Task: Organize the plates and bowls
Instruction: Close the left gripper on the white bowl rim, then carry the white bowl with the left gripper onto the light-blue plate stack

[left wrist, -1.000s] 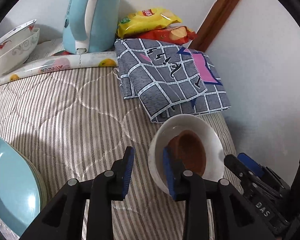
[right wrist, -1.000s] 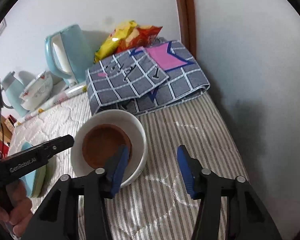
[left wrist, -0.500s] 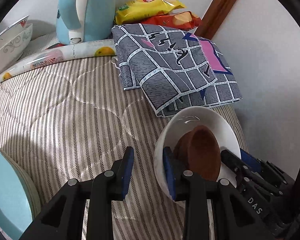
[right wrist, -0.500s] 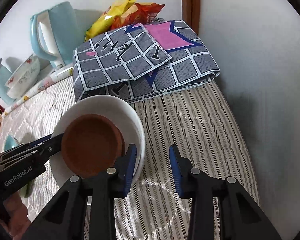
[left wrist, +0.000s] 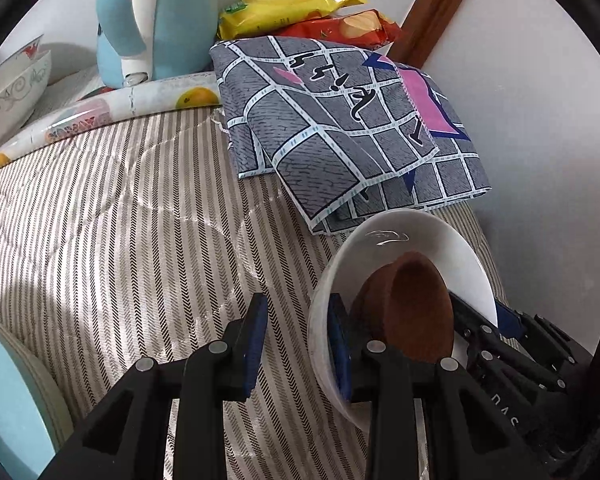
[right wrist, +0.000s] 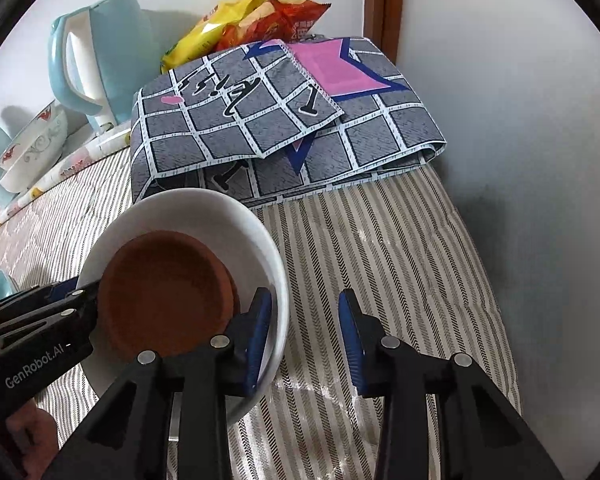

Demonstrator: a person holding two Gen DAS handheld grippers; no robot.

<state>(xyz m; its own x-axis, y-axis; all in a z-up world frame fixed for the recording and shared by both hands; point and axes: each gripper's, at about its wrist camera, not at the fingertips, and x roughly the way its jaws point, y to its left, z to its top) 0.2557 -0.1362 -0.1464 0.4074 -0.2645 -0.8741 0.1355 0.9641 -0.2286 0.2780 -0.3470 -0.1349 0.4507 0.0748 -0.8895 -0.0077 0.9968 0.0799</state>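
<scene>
A white bowl sits on the striped cloth with a brown bowl inside it; both also show in the right wrist view, white bowl and brown bowl. My left gripper is open, its right finger inside the white bowl's near rim and its left finger outside. My right gripper is open, its left finger inside the white bowl's rim on the opposite side and its right finger outside over the cloth. A stack of light blue plates lies at the left edge.
A folded grey checked cloth lies just behind the bowls. A blue kettle, snack bags and patterned white bowls stand along the back. A white wall runs close on the right.
Both grippers have moved in on the white bowl, one from each side, and it looms larger. The right jaws have narrowed. The brown bowl now sits tilted.
</scene>
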